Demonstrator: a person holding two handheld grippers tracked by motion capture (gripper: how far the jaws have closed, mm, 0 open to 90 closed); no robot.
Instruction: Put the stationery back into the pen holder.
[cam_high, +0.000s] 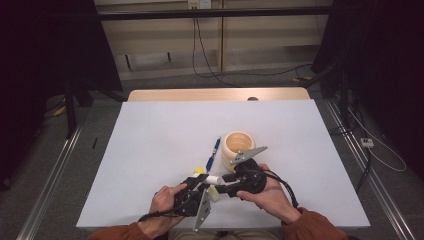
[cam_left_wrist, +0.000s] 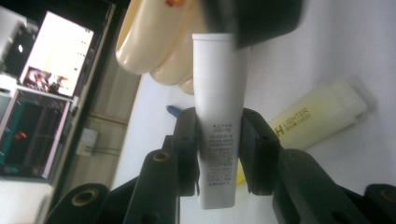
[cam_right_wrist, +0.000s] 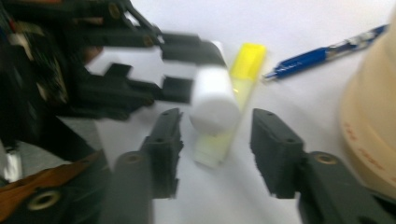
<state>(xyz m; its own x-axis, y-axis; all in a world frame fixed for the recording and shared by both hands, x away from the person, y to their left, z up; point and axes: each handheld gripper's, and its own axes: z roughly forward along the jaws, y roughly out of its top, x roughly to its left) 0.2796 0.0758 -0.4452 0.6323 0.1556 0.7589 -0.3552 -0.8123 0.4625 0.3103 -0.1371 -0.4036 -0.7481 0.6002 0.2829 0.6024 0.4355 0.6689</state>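
At the lower centre of the high view, 2 tools meet over the desk (cam_high: 150, 150): the left tool (cam_left_wrist: 219, 154) pinches 1 white tube (cam_left_wrist: 218, 116) across its printed middle, while the right tool (cam_right_wrist: 215, 149) stands spread, its pads clear of the tube's capped end, which sits between them. Under the tube lies 1 yellow highlighter (cam_right_wrist: 236, 93). Just above it lie 1 blue pen (cam_high: 214, 153) and, to the right, 1 cream cup (cam_high: 238, 147).
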